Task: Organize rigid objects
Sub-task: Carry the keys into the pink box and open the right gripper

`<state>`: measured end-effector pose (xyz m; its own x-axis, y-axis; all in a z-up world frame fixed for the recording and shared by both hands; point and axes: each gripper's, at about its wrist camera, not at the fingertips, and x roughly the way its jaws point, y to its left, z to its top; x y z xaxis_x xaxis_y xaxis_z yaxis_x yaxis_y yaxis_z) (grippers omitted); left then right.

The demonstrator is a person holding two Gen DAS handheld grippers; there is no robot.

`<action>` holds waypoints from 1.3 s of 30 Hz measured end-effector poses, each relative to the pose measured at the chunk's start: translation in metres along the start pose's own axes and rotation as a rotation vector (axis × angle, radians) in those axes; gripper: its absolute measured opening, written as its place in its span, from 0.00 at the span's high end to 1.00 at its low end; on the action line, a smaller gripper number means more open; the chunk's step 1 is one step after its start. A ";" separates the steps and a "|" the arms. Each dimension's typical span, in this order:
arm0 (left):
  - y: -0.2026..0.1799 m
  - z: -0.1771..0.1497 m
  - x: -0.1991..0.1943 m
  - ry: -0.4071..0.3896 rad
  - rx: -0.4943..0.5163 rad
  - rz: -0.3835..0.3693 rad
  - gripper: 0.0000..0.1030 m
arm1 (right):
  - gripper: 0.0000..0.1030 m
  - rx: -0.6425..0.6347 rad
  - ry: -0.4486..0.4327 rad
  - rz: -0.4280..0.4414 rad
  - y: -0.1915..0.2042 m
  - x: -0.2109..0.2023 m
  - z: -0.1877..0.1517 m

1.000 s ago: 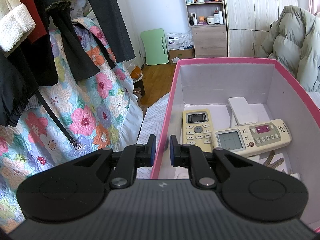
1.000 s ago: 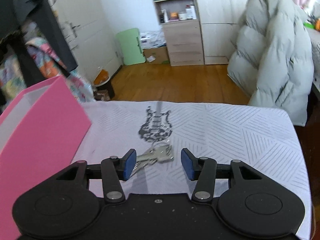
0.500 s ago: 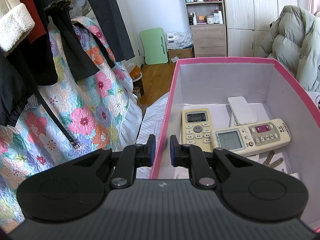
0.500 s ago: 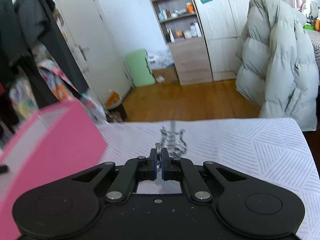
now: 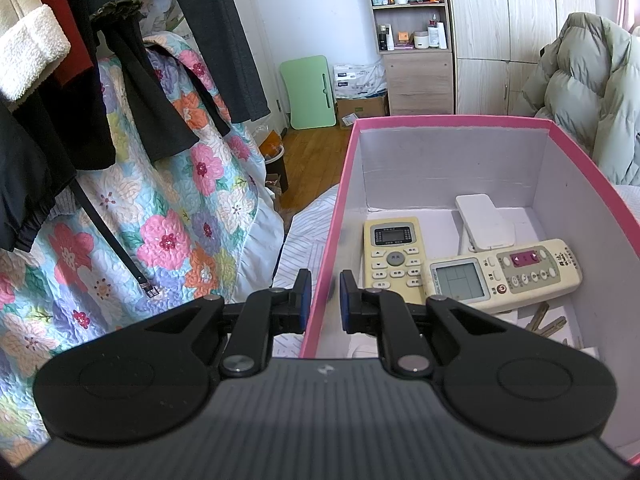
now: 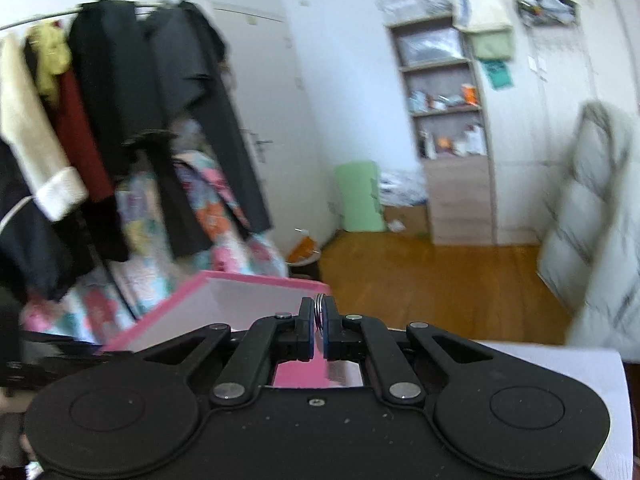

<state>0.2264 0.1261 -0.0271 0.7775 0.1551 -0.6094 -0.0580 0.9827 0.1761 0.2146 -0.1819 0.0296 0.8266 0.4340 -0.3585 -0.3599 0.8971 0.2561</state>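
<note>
A pink box (image 5: 452,121) with a white inside holds two beige remote controls (image 5: 394,252) (image 5: 504,276), a flat white device (image 5: 484,222) and some keys (image 5: 546,322). My left gripper (image 5: 323,300) is shut on the box's left wall, one finger inside and one outside. In the right wrist view, my right gripper (image 6: 319,320) is shut on a metal key ring (image 6: 318,308); the keys below it are hidden behind the fingers. It hangs in the air, just this side of the pink box (image 6: 256,280). This view is blurred.
Dark clothes (image 5: 132,80) and a floral quilt (image 5: 172,220) hang at the left of the box. A pale puffer jacket (image 5: 588,92) sits at the right. The white striped cloth (image 6: 560,368) covers the table. Wooden floor, a shelf unit (image 6: 452,140) and a green board (image 6: 360,196) lie beyond.
My right gripper closed on the keys that lay on the cloth, lifted them off it and swung left toward the pink box. The left gripper kept still on the box wall.
</note>
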 end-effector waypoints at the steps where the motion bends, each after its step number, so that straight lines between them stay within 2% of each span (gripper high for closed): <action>1: 0.000 0.000 0.000 -0.001 -0.001 -0.001 0.88 | 0.95 -0.013 -0.004 0.025 0.008 -0.002 0.004; 5: 0.002 0.000 0.000 -0.002 -0.005 -0.004 0.88 | 0.94 -0.020 0.014 0.130 0.031 -0.002 0.016; 9: 0.002 0.000 0.000 -0.002 -0.008 -0.006 0.88 | 0.94 0.007 0.070 0.241 0.049 0.010 0.026; 12: 0.001 0.000 0.000 -0.002 0.002 0.001 0.88 | 0.94 0.044 0.151 0.281 0.063 0.027 0.030; 17: 0.000 -0.001 0.000 -0.007 -0.005 -0.006 0.88 | 0.94 0.200 0.337 0.362 0.074 0.076 0.028; 23: -0.002 -0.003 -0.001 -0.012 -0.008 -0.008 0.88 | 0.94 0.210 0.455 0.367 0.090 0.123 0.010; 25: -0.002 -0.003 -0.001 -0.014 -0.009 -0.009 0.88 | 0.94 0.197 0.492 0.338 0.096 0.140 0.006; 26: -0.001 -0.003 -0.001 -0.014 -0.014 -0.011 0.88 | 0.90 0.179 0.504 0.314 0.100 0.146 0.004; 29: -0.002 -0.002 -0.001 -0.014 -0.005 -0.010 0.88 | 0.87 0.186 0.512 0.296 0.103 0.161 0.007; 34: -0.002 -0.002 -0.001 -0.012 -0.006 -0.011 0.88 | 0.81 0.202 0.466 0.301 0.092 0.141 0.012; 36: -0.002 -0.002 -0.001 -0.011 -0.008 -0.011 0.87 | 0.75 0.192 0.439 0.284 0.085 0.126 0.013; 39: -0.001 -0.002 -0.002 -0.009 -0.010 -0.019 0.86 | 0.73 0.176 0.399 0.249 0.076 0.102 0.014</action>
<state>0.2239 0.1254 -0.0274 0.7844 0.1354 -0.6053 -0.0496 0.9864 0.1564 0.2771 -0.0706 0.0250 0.4827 0.6621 -0.5733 -0.4183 0.7494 0.5132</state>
